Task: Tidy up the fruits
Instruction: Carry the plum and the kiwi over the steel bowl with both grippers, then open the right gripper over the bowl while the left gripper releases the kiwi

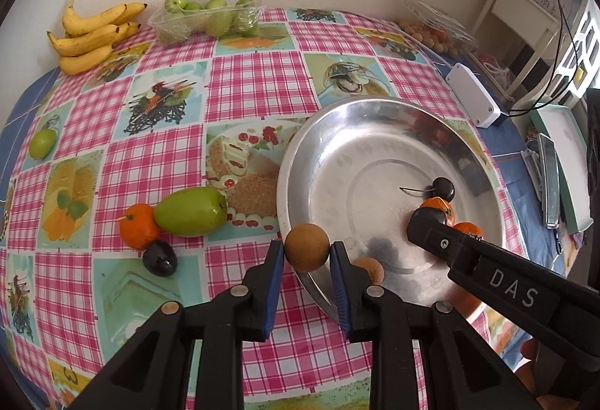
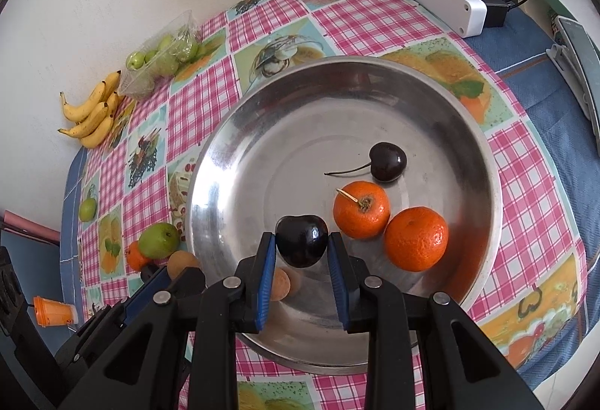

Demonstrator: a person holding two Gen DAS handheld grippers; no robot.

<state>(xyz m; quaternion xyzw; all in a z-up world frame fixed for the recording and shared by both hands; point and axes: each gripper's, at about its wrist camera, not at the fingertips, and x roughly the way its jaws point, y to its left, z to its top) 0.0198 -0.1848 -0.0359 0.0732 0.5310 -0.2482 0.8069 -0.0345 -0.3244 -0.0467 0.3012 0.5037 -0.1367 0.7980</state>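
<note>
My left gripper point(image 1: 306, 252) is shut on a round brown longan point(image 1: 306, 248), held above the near left rim of the steel bowl point(image 1: 337, 132). My right gripper point(image 2: 302, 245) is shut on a dark cherry point(image 2: 302, 241) over the bowl's point(image 2: 285, 117) near side. In the bowl lie two tangerines point(image 2: 416, 238), point(image 2: 361, 209), a stemmed cherry point(image 2: 388, 162) and another longan point(image 2: 281, 284). On the cloth left of the bowl lie a green fruit point(image 1: 190, 211), a tangerine point(image 1: 138, 226) and a dark cherry point(image 1: 160, 258).
Bananas point(image 1: 93, 35) and a clear tray of green fruits point(image 1: 206, 16) sit at the back by the wall. A small green fruit point(image 1: 42, 144) lies far left. A white box point(image 1: 473, 95), a clear box with longans point(image 1: 431, 31) and clutter fill the right.
</note>
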